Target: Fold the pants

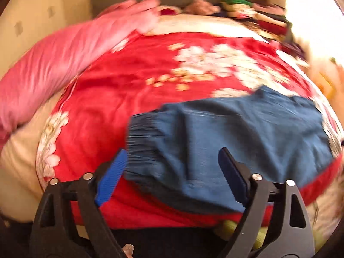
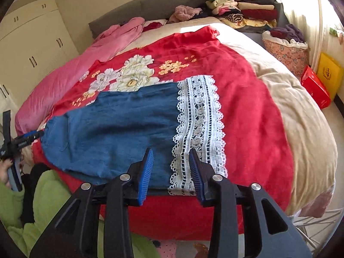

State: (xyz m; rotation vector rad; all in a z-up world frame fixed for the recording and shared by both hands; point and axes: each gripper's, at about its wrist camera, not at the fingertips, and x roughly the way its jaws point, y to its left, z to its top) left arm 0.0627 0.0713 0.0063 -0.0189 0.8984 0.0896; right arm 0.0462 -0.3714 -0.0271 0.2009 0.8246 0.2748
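Observation:
Blue pants [image 2: 118,124] lie flat across a red floral blanket [image 2: 247,99], near the bed's front edge. Their wide white lace hem [image 2: 200,124] is at the right end and the gathered elastic waistband [image 1: 142,133] at the left end. My right gripper [image 2: 171,151] hovers over the front edge where blue cloth meets lace, jaws partly apart and its pads not pressing on the cloth. My left gripper [image 1: 172,152] stands wide open above the waistband end, nothing pinched; this view is blurred. In the right wrist view the left gripper [image 2: 36,134] shows at the pants' left end.
A pink quilt [image 2: 71,73] runs along the bed's left side. Stacked folded clothes [image 2: 247,10] lie by the grey headboard [image 2: 150,4]. A floral basket [image 2: 288,53], a red box [image 2: 316,88] and a yellow box [image 2: 329,73] stand right of the bed. A person's green sleeve [image 2: 49,204] is lower left.

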